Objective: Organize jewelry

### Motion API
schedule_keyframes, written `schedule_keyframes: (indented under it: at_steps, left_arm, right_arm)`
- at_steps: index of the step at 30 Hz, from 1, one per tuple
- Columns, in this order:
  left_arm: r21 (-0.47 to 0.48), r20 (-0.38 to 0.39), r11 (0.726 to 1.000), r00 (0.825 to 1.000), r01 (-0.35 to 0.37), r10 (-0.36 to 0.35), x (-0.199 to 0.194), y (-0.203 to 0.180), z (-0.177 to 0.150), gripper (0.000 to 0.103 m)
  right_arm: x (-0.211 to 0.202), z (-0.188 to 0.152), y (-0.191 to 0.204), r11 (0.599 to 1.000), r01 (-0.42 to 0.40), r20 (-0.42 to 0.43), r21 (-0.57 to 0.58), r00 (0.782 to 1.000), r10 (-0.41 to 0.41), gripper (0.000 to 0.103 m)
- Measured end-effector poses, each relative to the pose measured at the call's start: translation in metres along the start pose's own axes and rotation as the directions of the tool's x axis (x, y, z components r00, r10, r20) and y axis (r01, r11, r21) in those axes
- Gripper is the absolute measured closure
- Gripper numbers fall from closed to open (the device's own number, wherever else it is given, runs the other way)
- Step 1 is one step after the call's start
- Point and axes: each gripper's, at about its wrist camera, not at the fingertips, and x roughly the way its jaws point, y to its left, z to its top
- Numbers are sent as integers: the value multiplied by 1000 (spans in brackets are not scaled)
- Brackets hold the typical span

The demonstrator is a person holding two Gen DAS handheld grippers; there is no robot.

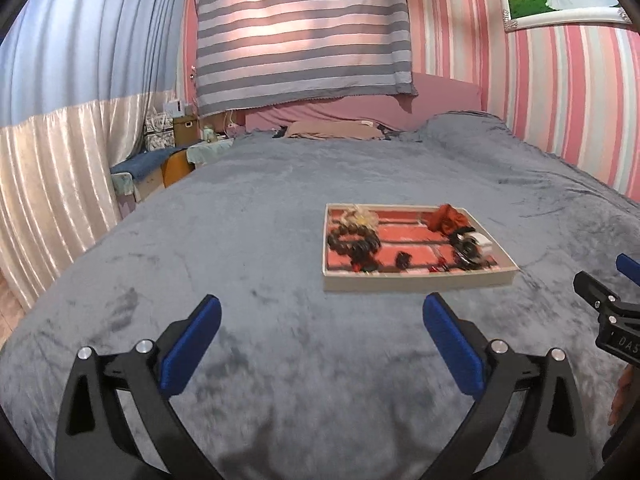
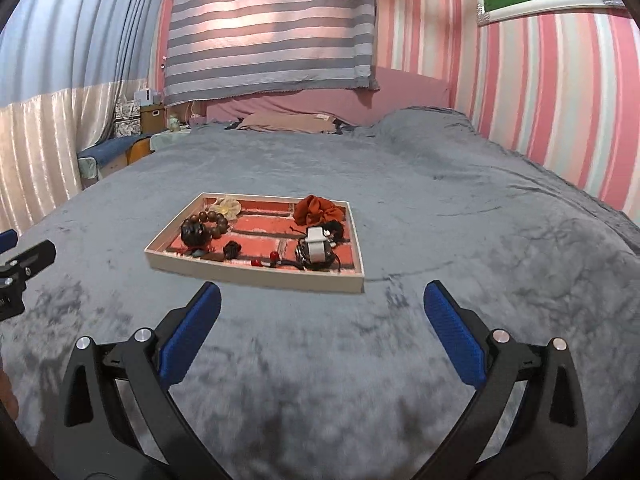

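Note:
A shallow white tray [image 2: 256,275] with a red brick-pattern floor lies on the grey bed; it also shows in the left wrist view [image 1: 416,281]. In it lie a dark wooden bead bracelet [image 2: 202,227], a rust-red scrunchie [image 2: 318,210], a cream fabric flower [image 2: 227,205], a white and black watch-like piece [image 2: 316,252] and small red beads [image 2: 264,261]. My left gripper [image 1: 322,312] is open and empty, short of the tray and to its left. My right gripper [image 2: 322,300] is open and empty just in front of the tray.
The grey blanket [image 2: 440,220] covers the whole bed. A pillow [image 2: 288,122] lies at the headboard. A bedside table with boxes [image 1: 176,136] stands at the far left by the curtain. A striped wall runs along the right.

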Motion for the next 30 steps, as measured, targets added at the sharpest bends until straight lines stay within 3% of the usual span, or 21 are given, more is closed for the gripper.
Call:
schedule_keyframes:
  at_steps: [5,8,16,30]
  left_arm:
    - [-22,13,999,999,-30,30,-31,0,-24,5]
    - [-59,6,998,1000,-5,5,-46,5,-30,5]
    - [-49,63,999,998,-19,22,-83,0,-35,5]
    - [-20,93,999,995,-36,37,-88,-8,-35,5]
  right_arm:
    - [-31,-21,-3,1000,2,-28,29,1000,-1,4]
    - [-49,-30,-7,999,-4,-31,41,1000,5,4]
    - [-85,-42,-7,999,-3,20,53,1000,2,4]
    - [-92,-41,-8,999,7,38,50,999,-9,4]
